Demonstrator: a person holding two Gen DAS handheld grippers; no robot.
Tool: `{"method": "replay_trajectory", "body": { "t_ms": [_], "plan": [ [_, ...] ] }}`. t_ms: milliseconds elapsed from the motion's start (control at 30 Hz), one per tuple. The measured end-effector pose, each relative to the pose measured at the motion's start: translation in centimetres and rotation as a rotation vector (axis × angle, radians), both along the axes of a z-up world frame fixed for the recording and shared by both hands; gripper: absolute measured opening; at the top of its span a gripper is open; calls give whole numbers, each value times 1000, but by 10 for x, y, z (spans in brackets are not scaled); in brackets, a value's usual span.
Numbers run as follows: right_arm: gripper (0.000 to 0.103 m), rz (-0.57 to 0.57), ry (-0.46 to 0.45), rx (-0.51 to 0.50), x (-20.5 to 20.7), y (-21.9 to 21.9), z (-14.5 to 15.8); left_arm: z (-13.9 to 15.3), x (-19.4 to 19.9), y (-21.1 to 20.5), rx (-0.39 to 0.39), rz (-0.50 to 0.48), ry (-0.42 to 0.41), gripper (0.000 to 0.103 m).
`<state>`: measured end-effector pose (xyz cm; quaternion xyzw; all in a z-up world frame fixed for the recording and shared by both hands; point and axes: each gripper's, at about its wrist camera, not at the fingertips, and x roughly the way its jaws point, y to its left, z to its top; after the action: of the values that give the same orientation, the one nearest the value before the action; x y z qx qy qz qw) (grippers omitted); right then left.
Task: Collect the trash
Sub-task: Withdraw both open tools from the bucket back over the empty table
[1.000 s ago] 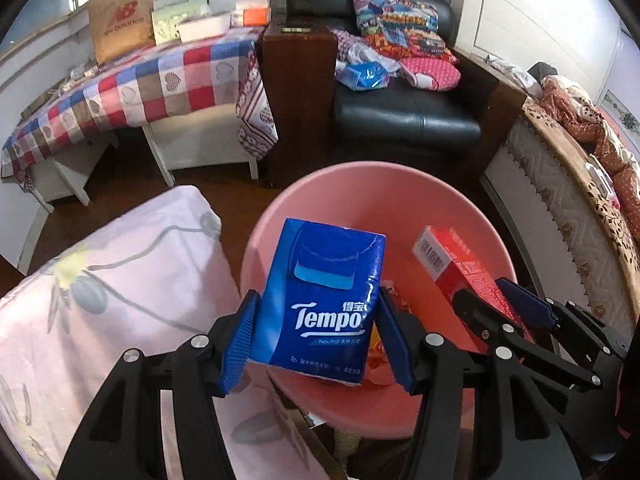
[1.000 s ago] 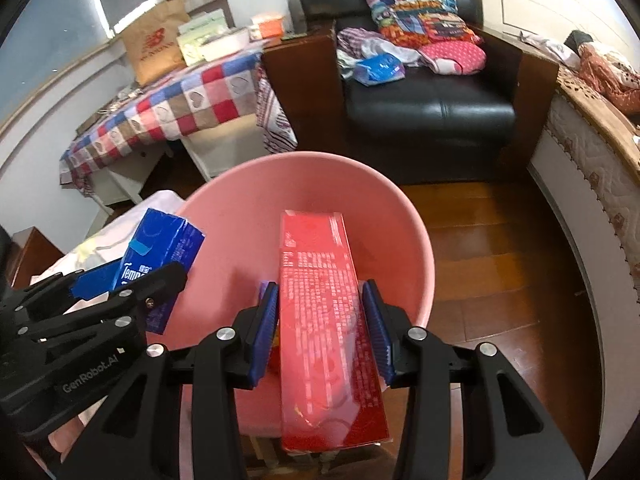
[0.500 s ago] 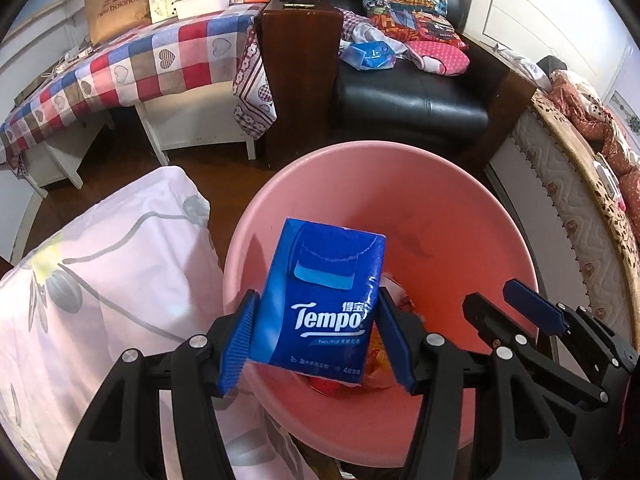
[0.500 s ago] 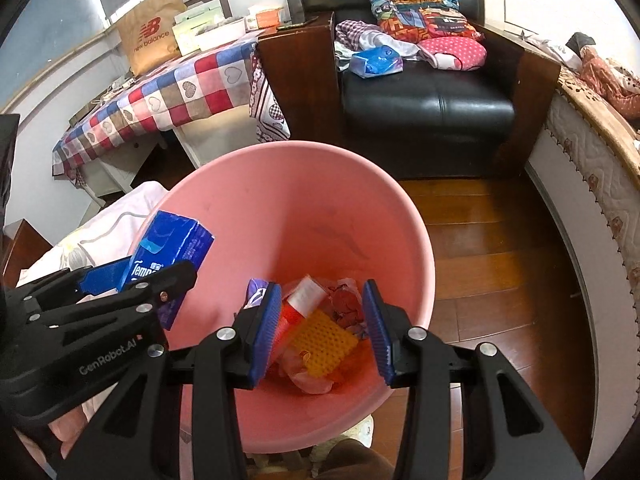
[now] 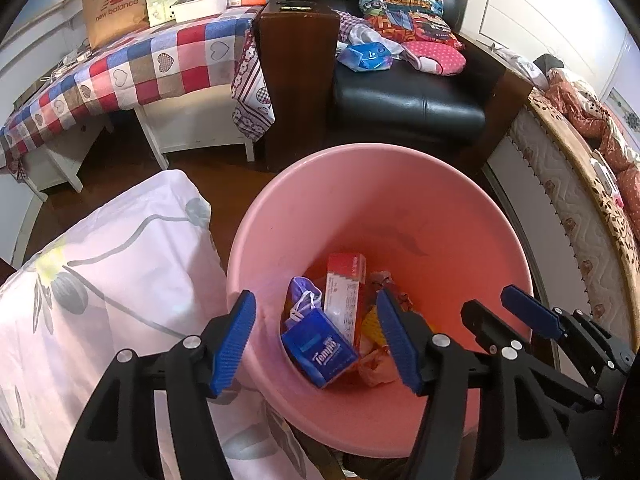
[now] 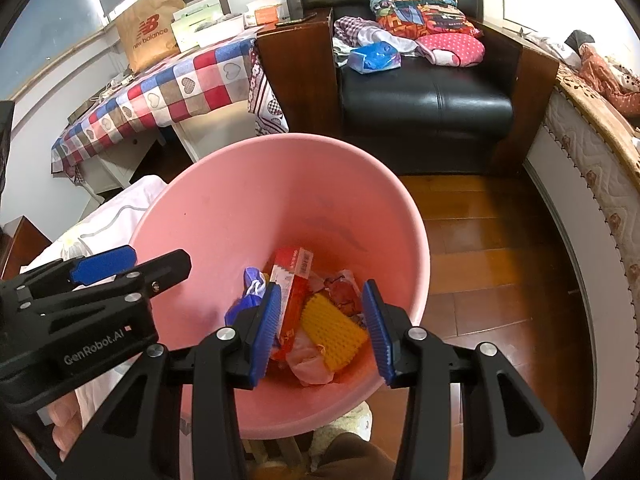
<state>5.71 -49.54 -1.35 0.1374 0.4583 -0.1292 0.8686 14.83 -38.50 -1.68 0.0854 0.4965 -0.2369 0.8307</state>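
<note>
A pink bin (image 5: 460, 216) (image 6: 224, 208) stands below both grippers. At its bottom lie a blue Tempo tissue pack (image 5: 318, 352), a red box (image 5: 346, 292) (image 6: 294, 280), a yellow mesh piece (image 6: 332, 330) and crumpled wrappers. My left gripper (image 5: 316, 340) is open and empty above the bin's near left side; it also shows in the right wrist view (image 6: 132, 262). My right gripper (image 6: 320, 328) is open and empty above the bin; it also shows in the left wrist view (image 5: 500, 308).
A flowered white pillow (image 5: 100, 280) lies left of the bin. Behind are a checked-cloth table (image 5: 140, 68) with a paper bag (image 5: 114, 4), a dark wooden cabinet (image 5: 296, 80), a black armchair (image 5: 408, 96) with a blue pack (image 5: 364, 56), and a bed edge (image 5: 568, 200) to the right.
The left gripper opened and the blue Tempo pack dropped into the bin. The right gripper earlier let go of the red box, which now lies in the bin.
</note>
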Motion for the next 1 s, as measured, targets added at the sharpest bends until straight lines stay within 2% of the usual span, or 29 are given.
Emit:
{"method": "replay_trajectory", "body": {
  "t_ms": [567,1000],
  "plan": [
    [43,20,2,19,-6,11,1,15,-14,13,-25,-20,-17,66],
    [43,58,-59,37,-33,49,21,39,-42,50,-48,-13,-63,66]
  ]
}}
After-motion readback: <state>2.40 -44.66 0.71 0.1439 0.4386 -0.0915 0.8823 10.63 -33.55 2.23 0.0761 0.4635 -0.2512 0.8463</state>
